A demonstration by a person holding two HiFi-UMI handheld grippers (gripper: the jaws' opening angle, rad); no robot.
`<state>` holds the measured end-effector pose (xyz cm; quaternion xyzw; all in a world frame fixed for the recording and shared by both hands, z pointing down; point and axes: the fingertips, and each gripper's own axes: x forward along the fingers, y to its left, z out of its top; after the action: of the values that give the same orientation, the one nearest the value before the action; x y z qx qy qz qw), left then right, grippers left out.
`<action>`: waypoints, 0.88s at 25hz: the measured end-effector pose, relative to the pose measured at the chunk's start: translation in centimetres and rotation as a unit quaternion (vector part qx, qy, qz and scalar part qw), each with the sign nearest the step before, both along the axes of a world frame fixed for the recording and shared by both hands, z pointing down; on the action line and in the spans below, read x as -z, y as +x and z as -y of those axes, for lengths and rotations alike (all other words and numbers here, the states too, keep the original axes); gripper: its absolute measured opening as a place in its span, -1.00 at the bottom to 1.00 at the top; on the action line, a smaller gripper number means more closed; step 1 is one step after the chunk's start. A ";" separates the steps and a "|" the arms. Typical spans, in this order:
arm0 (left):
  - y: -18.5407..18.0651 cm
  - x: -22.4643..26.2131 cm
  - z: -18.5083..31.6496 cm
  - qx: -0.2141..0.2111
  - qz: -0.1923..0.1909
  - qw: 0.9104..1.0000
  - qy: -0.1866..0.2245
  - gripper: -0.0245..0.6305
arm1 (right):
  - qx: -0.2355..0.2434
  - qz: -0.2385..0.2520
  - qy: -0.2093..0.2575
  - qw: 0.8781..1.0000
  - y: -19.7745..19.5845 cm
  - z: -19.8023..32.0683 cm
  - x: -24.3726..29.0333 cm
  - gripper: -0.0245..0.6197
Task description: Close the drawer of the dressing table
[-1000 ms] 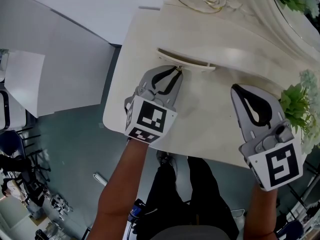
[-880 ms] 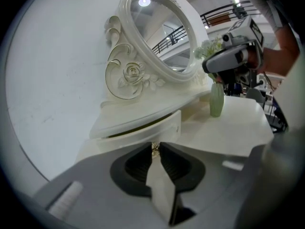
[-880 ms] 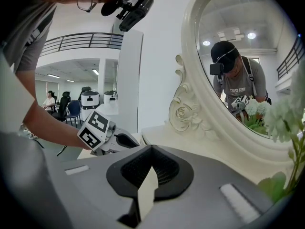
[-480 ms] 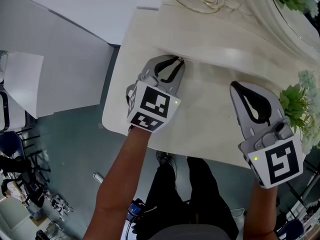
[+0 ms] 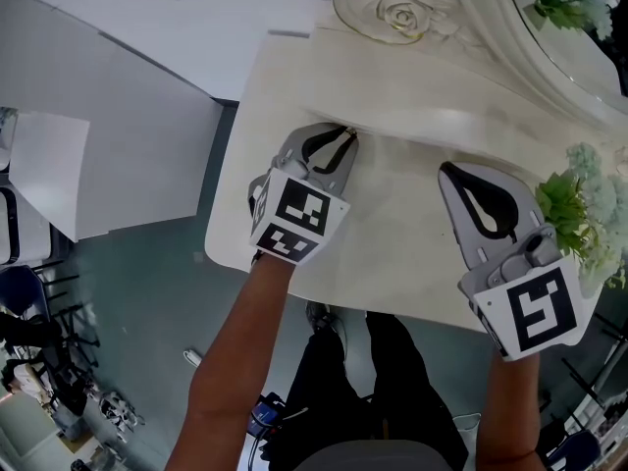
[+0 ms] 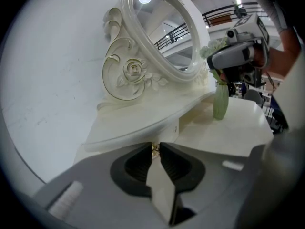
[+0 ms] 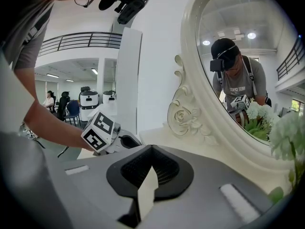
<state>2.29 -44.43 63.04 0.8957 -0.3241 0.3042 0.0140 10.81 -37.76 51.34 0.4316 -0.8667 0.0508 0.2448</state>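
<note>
At the bench (image 5: 392, 226) front my left gripper (image 5: 347, 135) pinches the knob (image 6: 154, 149); the drawer (image 6: 128, 136) looks pushed home, only release remains; my right gripper (image 5: 453, 172) is closed, empty.

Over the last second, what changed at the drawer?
The left gripper, fingers shut on the gold knob, pushed the drawer in toward the mirror; its open gap is gone. The right gripper stayed shut and empty above the table.
</note>
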 end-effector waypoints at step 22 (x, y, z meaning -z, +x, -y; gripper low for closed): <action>-2.1 16.7 -5.1 -0.042 -0.048 0.996 0.056 -0.91 | -0.018 0.009 0.048 0.999 -2.8 -1.8 10.9 -0.92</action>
<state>0.17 -39.33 46.38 0.9215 -0.3012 0.2431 -0.0333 8.00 -35.96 40.48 0.4583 -0.8623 0.0180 0.2149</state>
